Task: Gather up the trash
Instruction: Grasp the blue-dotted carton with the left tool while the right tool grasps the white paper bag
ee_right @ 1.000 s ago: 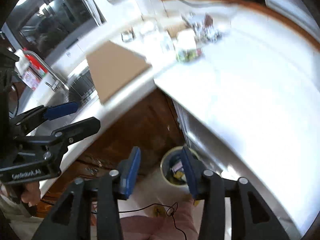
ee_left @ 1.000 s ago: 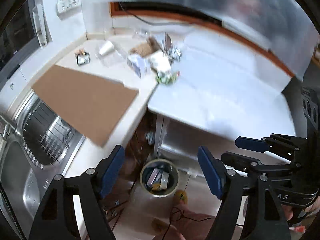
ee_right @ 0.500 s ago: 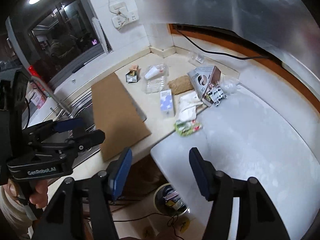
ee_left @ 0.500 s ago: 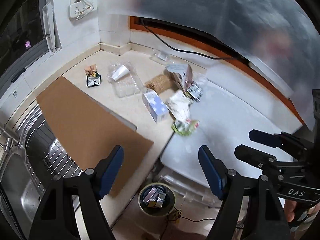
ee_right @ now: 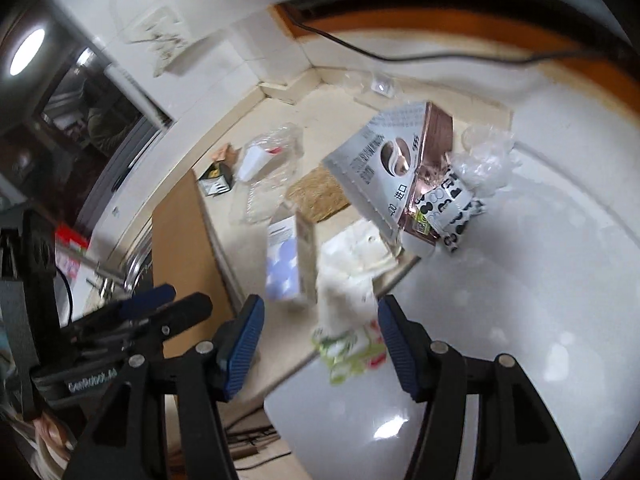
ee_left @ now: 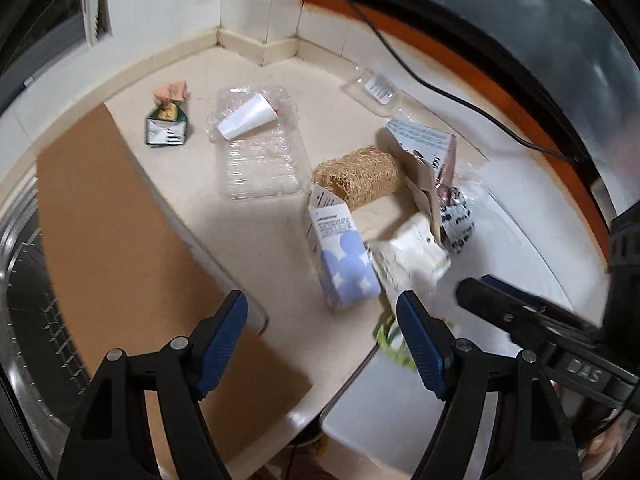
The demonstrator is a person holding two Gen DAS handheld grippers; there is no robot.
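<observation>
Kitchen corner, cream stone surface (ee_left: 260, 240) beside a white appliance top (ee_right: 500, 280), trash scattered on both. Left hand-held gripper (ee_left: 322, 322) spread wide, holding nothing, hovering just short of the small white carton with pale blue dots (ee_left: 344, 264). Right hand-held gripper (ee_right: 320, 332) also spread and empty, with the crumpled white paper wad (ee_right: 344, 284) and a green-and-white crinkled wrapper (ee_right: 348, 354) between its fingers in view; contact cannot be told.

Handling, as a guess: carton looks empty, so light, stiff-ish, will crush; pinch across its narrow sides. Paper wad and wrapper soft, near weightless; pinch the bulk, since a loose film edge may slip. Clear plastic egg tray (ee_left: 256, 160) with a white paper cone (ee_left: 248, 118) lying on it is flimsy and springy; take it by the rim. Tan fibre scrubber roll (ee_left: 360, 178) is soft and grippy. Brown cardboard sheet (ee_left: 120, 240), overhanging the sink, is wide and stiff; edge grab only.

Writing: grey-and-copper coffee box (ee_right: 400, 168) shows a cup picture and Chinese characters, mostly unreadable. Grippers are marked "DAS" and "GenRobot.AI".
</observation>
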